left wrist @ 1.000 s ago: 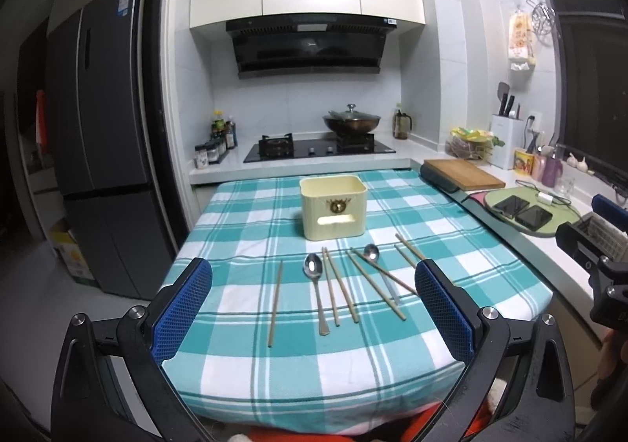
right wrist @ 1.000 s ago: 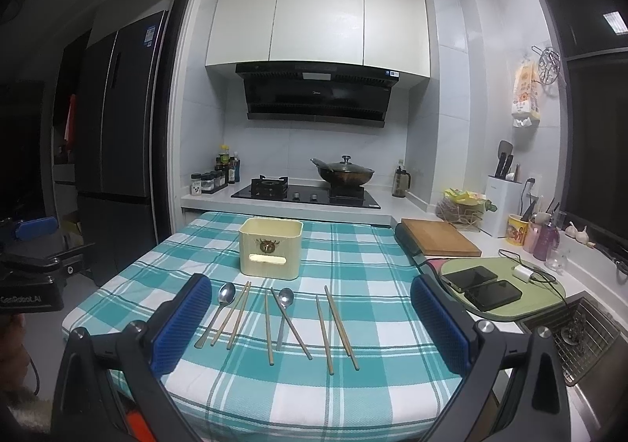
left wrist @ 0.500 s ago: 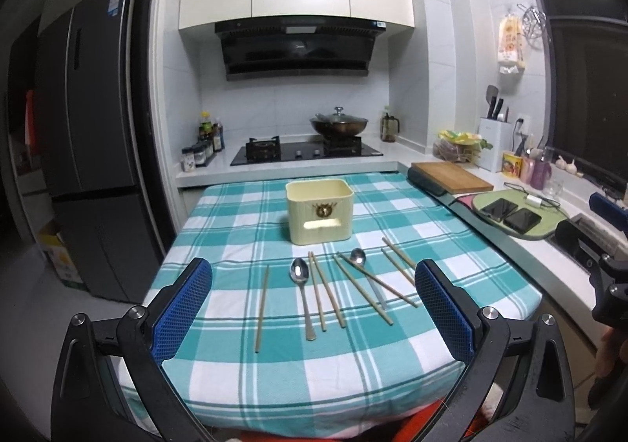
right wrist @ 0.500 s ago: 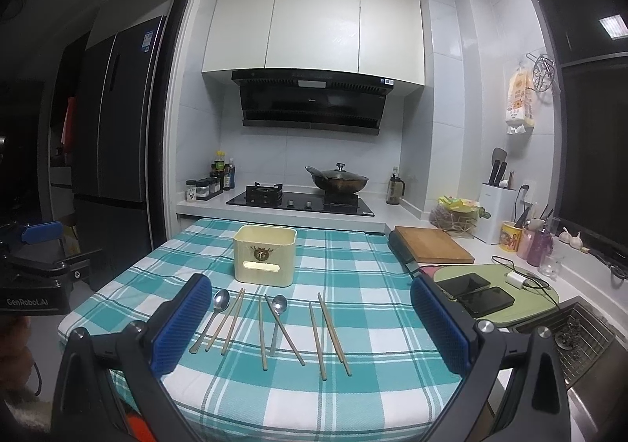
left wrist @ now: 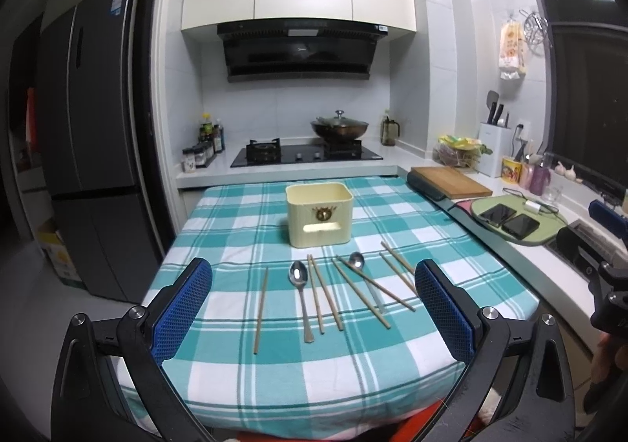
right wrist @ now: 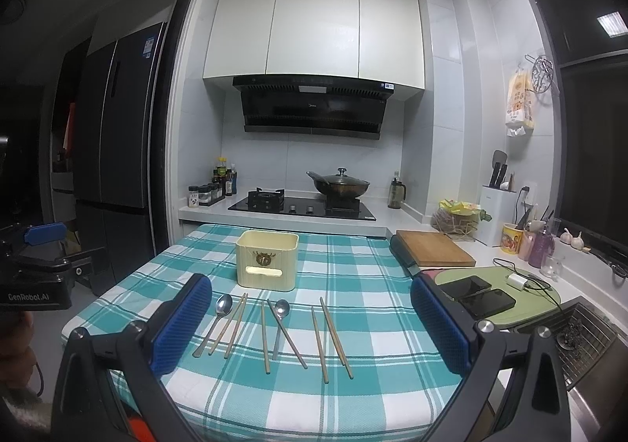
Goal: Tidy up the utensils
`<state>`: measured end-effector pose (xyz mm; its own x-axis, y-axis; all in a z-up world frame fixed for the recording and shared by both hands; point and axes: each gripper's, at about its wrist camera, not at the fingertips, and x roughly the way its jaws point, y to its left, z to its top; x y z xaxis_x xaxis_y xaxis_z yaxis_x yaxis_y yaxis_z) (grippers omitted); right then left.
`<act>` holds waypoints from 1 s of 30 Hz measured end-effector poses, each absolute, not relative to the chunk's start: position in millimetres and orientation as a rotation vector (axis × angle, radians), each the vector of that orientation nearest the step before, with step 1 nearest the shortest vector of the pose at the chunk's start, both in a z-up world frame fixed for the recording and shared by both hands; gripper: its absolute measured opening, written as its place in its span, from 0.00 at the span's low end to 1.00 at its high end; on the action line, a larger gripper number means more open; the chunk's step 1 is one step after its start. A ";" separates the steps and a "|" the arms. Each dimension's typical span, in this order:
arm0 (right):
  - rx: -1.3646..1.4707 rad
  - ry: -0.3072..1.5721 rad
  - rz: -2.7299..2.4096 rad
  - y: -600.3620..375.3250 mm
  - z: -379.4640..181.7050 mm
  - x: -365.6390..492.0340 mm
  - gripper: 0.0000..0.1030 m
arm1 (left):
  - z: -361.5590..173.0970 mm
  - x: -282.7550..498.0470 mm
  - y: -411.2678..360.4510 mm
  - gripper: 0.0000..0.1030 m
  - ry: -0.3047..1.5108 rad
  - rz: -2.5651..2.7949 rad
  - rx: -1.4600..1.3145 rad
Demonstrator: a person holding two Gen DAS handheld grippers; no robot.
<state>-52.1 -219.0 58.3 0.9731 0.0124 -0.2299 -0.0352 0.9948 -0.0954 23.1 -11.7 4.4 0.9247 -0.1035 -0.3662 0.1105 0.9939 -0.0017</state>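
Observation:
A cream utensil holder stands upright mid-table on the teal checked cloth. In front of it lie two metal spoons, one on the left and one to its right, among several wooden chopsticks. My left gripper is open, held back near the table's front edge with nothing between its blue pads. My right gripper is open too, equally empty, hovering short of the utensils. Each gripper shows at the edge of the other's view.
A wooden cutting board and a green mat with two phones sit on the counter to the right. Behind the table are a stove with a lidded wok and spice jars. A fridge stands left; a sink right.
Both views have tilted upward and drawn back slightly, so the table and utensils sit lower in frame. Nothing on the table has moved; both grippers stay open.

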 end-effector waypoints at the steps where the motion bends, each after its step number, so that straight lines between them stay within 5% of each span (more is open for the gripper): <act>1: -0.099 0.230 0.024 -219.4 58.4 -52.4 1.00 | 4.3 23.7 -11.5 1.00 0.375 -0.111 0.019; 30: -0.081 0.253 0.007 -224.3 51.6 -32.9 1.00 | -1.9 30.2 -6.6 1.00 0.389 -0.083 0.014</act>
<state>-32.9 -224.3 51.6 0.9680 -0.0035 -0.2508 -0.0168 0.9967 -0.0789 30.2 -6.6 -1.9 0.9221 -0.0779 -0.3791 0.0833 0.9965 -0.0023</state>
